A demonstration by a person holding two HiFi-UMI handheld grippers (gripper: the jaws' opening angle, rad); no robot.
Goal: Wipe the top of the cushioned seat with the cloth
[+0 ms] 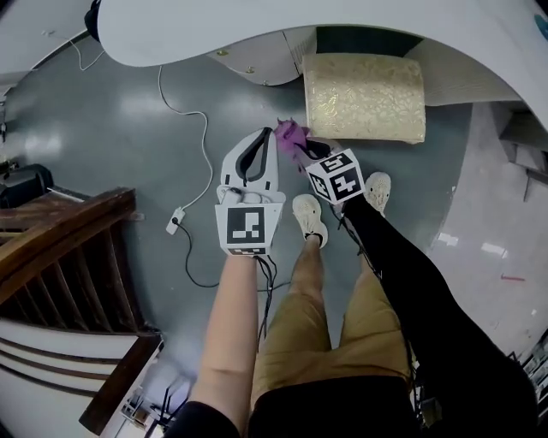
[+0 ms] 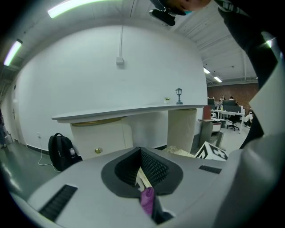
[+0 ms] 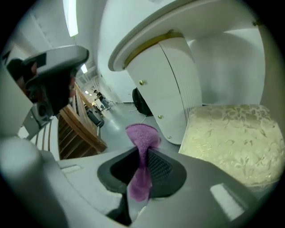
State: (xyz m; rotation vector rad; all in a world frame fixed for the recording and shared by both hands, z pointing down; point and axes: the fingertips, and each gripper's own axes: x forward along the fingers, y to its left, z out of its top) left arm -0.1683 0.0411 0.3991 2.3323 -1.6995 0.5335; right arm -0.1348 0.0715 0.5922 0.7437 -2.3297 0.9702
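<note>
The cushioned seat (image 1: 364,96) is a cream and gold block standing on the grey floor under a white counter; in the right gripper view its top (image 3: 234,142) fills the right side. The purple cloth (image 1: 289,133) hangs in the air in front of the seat, short of it. My right gripper (image 1: 301,147) is shut on the cloth (image 3: 142,136), which sticks out past its tips. My left gripper (image 1: 266,133) is beside it, jaws together, with a scrap of the cloth (image 2: 147,199) in their seam.
A curved white counter (image 1: 257,26) overhangs the seat. A wooden stair railing (image 1: 60,248) is at the left. A white cable with a plug (image 1: 175,222) lies on the floor. The person's shoes (image 1: 310,218) stand just behind the grippers. A black backpack (image 2: 62,151) leans against the wall.
</note>
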